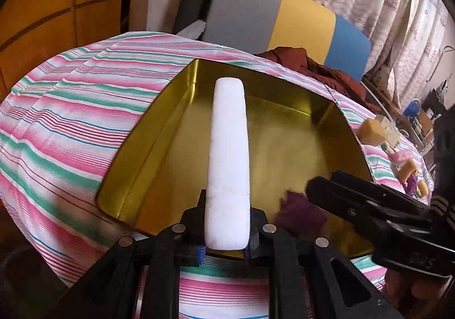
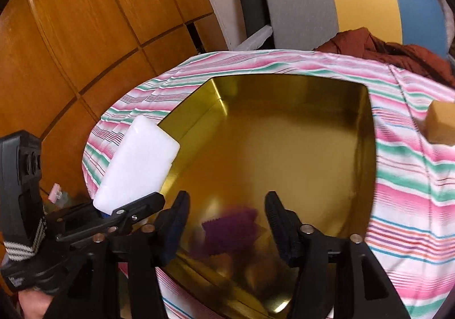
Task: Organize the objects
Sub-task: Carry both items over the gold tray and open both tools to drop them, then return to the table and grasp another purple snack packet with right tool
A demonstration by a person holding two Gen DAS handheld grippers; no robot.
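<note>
Here the left gripper [image 1: 226, 236] was clamped on the near end of a white bar [image 1: 227, 154], which stuck out over the near rim of the gold tin [image 1: 327, 117], not yet released. The right gripper [image 2: 226, 219] stood with jaws apart and nothing between its pads, hovering over the tin's near side; just below it a purple piece [image 2: 230, 226] lay blurred in the tin, and whether it rested on the floor or was mid-drop could not be told. Outward, the tin sat on a striped cloth [image 1: 71, 120]. To its right, several small items [image 1: 403, 159], yellowish blocks and pink and purple bits, remained on the cloth. Judgement: sorting was partly done, with one piece in the tin, the bar about to follow, and the cluster at right left to gather.
</note>
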